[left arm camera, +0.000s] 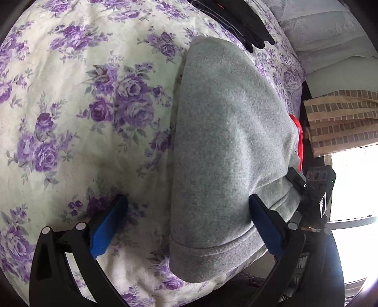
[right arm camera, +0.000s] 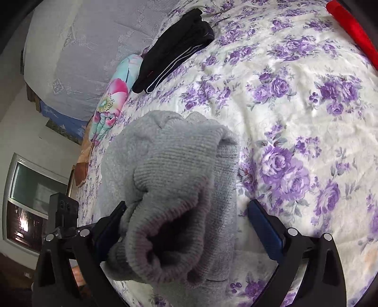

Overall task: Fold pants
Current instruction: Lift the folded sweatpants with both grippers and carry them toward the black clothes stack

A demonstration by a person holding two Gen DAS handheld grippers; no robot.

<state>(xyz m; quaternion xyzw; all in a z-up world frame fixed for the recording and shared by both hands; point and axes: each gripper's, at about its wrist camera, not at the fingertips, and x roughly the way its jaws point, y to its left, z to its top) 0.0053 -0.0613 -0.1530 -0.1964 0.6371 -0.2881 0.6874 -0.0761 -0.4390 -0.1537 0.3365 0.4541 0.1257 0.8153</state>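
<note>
Grey fleece pants [left arm camera: 226, 141] lie on a bed with a purple-flowered cover [left arm camera: 70, 94]. In the left wrist view a long folded strip of them runs away from me, its hem band near my fingers. My left gripper [left arm camera: 186, 212] is open, its blue pads wide apart; the right pad touches the fabric's edge. In the right wrist view the pants [right arm camera: 174, 170] are bunched, the ribbed waistband open toward the camera. My right gripper [right arm camera: 186, 215] is open around this bunch; the left finger touches it.
Folded black pants [right arm camera: 174, 47] lie at the far side of the bed, also in the left wrist view [left arm camera: 238, 21]. A flowered pillow [right arm camera: 113, 99] lies at the bed's edge. A red cloth [right arm camera: 352, 28] lies at the far right. The other gripper [left arm camera: 316, 196] shows beside the pants.
</note>
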